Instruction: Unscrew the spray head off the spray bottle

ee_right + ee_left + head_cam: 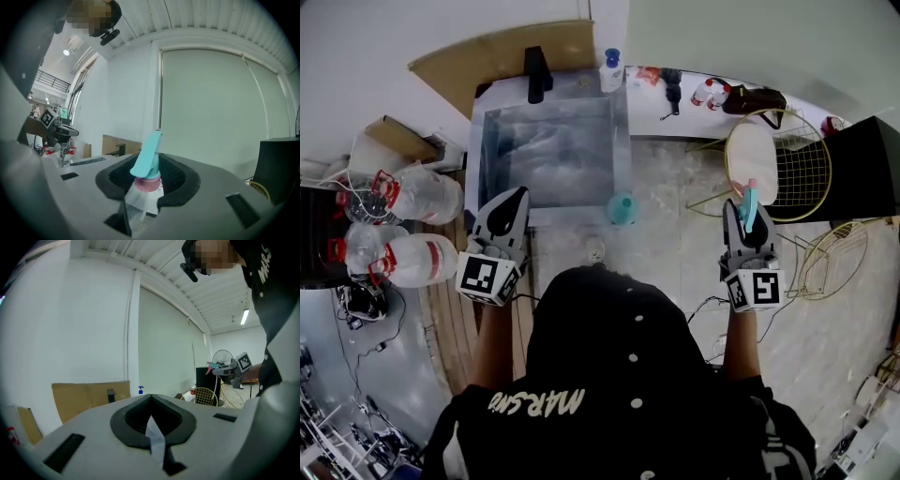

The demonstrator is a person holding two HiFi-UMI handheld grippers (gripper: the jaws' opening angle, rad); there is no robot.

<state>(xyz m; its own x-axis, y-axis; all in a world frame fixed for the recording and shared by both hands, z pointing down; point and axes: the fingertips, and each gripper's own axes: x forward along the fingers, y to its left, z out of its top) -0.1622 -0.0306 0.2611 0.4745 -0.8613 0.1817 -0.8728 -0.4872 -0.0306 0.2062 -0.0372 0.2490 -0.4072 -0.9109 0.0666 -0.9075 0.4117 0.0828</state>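
1. Writing: the back of your black shirt (609, 375) carries pale lettering that starts "MARS" (the rest is unclear). No label can be read on anything else.
2. Your two grippers each carry one cube with square black-and-white markers.
3. Your left gripper (517, 197) is at the left, over the near left corner of the glass table (478, 159). Its jaws are pressed fully together and hold nothing.
4. Your right gripper (744, 212) is at the right, well apart from the table. Its jaws are partly closed and clamp the one spray head (751, 199), which is teal with a pink collar.
5. One teal bottle (622, 208) stands at the table's near edge, between your grippers, with no head on it.
6. One small bottle with a blue top (611, 68) stands at the table's far edge.
7. Two gold wire chairs (811, 169) stand at the right.
8. At least three clear water jugs (422, 195) with red caps lie at the left.
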